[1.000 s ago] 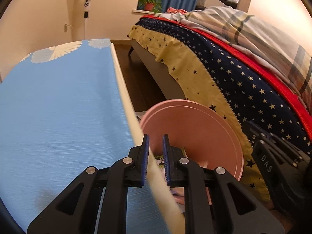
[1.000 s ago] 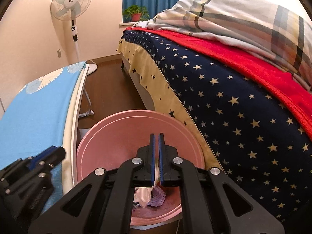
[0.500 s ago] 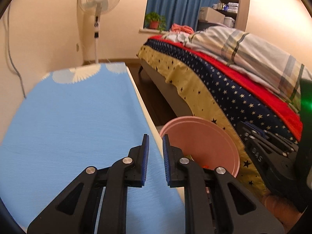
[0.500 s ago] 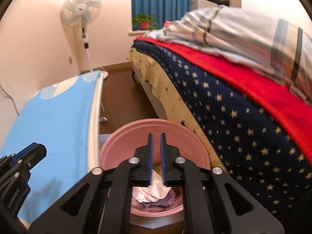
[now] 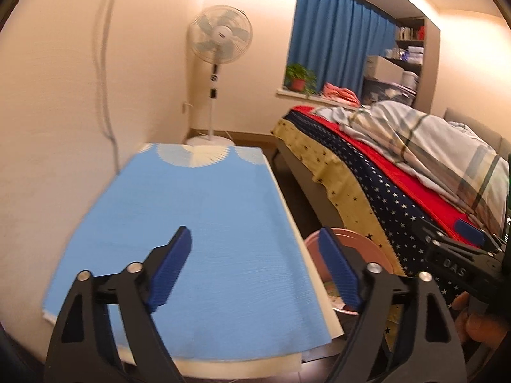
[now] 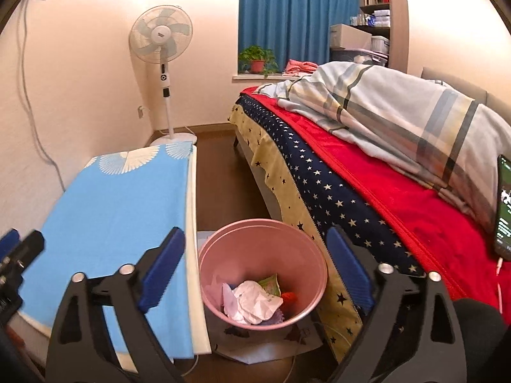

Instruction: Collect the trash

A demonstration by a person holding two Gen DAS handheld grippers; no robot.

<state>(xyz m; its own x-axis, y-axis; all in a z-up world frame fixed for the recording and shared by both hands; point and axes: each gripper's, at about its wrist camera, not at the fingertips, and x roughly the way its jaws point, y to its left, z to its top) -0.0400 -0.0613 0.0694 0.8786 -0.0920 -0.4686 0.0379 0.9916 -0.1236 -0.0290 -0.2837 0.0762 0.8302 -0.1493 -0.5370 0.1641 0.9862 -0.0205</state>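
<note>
Bedroom walls in a warm cream colour are framing both views, with a blue cloth-covered table (image 5: 198, 223) on the left and a bed on the right.

Nothing is sitting between the blue ribbed pads of the left gripper (image 5: 255, 271); its jaws have just been opening and are standing wide apart, hanging over the near right edge of the table. The right gripper (image 6: 257, 266) is doing the same: its jaws have just been opening, they are spread wide, and nothing is caught between them.

Directly beyond the right gripper's open jaws, on the floor, a round pink plastic bin (image 6: 262, 239) is standing upright between the table's side and the bed. Crumpled white paper (image 6: 255, 300) is lying inside it at the bottom, together with a pale lilac scrap, a green-edged wrapper and a small red-orange piece. In the left wrist view only a slice of the bin's rim (image 5: 367, 239) is showing past the table edge, and the black body of the other gripper is reaching in from the right.

Over the bed, a navy blanket with white stars (image 6: 322, 185) is hanging beside a yellow star-print sheet, with a red blanket and a plaid quilt (image 6: 399, 111) on top. A dark phone (image 6: 504, 204) is lying at the right edge. Farther back, a white pedestal fan (image 6: 161, 38), a potted green plant (image 6: 257, 59) and blue curtains (image 6: 293, 16) are standing along the far wall.
</note>
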